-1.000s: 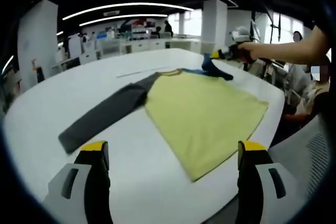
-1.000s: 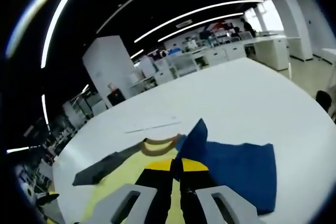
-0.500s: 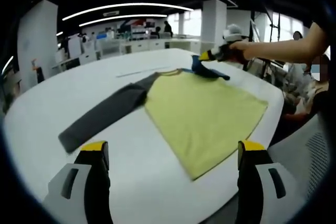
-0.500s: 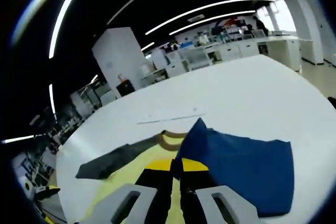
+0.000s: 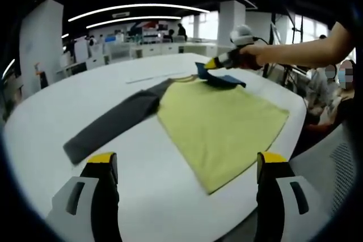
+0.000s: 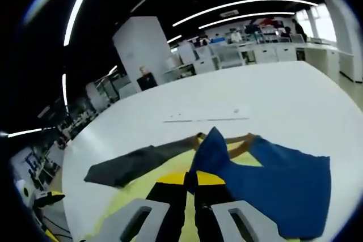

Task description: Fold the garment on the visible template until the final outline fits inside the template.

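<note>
A long-sleeved shirt lies flat on the white table (image 5: pixel 51 117). Its yellow body (image 5: pixel 221 120) is in the middle and its grey sleeve (image 5: pixel 110 126) stretches out to the left. My right gripper (image 6: pixel 191 177) is shut on the blue sleeve (image 6: pixel 272 188) and holds the cuff up over the body near the collar (image 6: pixel 238 144). In the left gripper view, the right gripper (image 5: pixel 218 64) and the blue sleeve (image 5: pixel 218 77) show at the shirt's far end. My left gripper (image 5: pixel 187 165) hangs open over the near table edge, with nothing between its jaws.
A thin pale line (image 5: pixel 153 77) marks the table beyond the shirt. A person's arm (image 5: pixel 295 54) reaches in from the right, and people sit past the right table edge (image 5: pixel 332 92). Office desks and a white pillar (image 5: pixel 232 21) stand behind.
My right gripper has carried the blue sleeve leftward across the shirt toward the collar and the grey sleeve. The left gripper has not moved.
</note>
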`<state>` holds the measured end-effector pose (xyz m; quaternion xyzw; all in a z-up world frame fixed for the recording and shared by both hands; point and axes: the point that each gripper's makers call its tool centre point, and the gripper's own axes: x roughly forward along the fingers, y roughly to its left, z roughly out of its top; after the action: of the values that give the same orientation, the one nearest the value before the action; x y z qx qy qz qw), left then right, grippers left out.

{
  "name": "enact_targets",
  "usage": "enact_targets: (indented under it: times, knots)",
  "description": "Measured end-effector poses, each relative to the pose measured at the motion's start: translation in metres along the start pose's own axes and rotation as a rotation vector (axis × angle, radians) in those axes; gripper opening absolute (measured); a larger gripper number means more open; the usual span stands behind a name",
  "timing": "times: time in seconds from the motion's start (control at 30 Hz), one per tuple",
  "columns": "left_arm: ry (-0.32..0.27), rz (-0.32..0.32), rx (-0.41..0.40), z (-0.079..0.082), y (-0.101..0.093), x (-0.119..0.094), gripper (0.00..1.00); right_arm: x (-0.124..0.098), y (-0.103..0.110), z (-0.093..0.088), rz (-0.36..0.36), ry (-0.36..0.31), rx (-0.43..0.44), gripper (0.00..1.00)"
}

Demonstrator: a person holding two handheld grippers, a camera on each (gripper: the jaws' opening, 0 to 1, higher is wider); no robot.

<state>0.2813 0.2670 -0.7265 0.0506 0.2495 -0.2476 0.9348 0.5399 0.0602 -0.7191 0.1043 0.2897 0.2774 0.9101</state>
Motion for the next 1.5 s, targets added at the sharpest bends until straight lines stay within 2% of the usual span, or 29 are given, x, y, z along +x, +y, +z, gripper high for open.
enact_targets:
  times: [0.8,1.03,1.17,1.5]
  knots:
    - [0.000,0.005,-0.019,-0.004,0.003,-0.002,0.99,0.034,0.051,-0.002,0.101,0.062,-0.105,0.00]
    - [0.001,0.010,-0.021,-0.005,0.005,-0.003,0.99,0.038,0.065,-0.011,0.125,0.093,-0.164,0.00]
    - [0.002,0.005,-0.014,-0.006,0.005,-0.002,0.99,0.041,0.067,-0.024,0.115,0.129,-0.220,0.00]
    - [-0.016,0.008,-0.025,-0.003,0.004,-0.002,0.99,0.043,0.085,-0.035,0.160,0.143,-0.275,0.00]
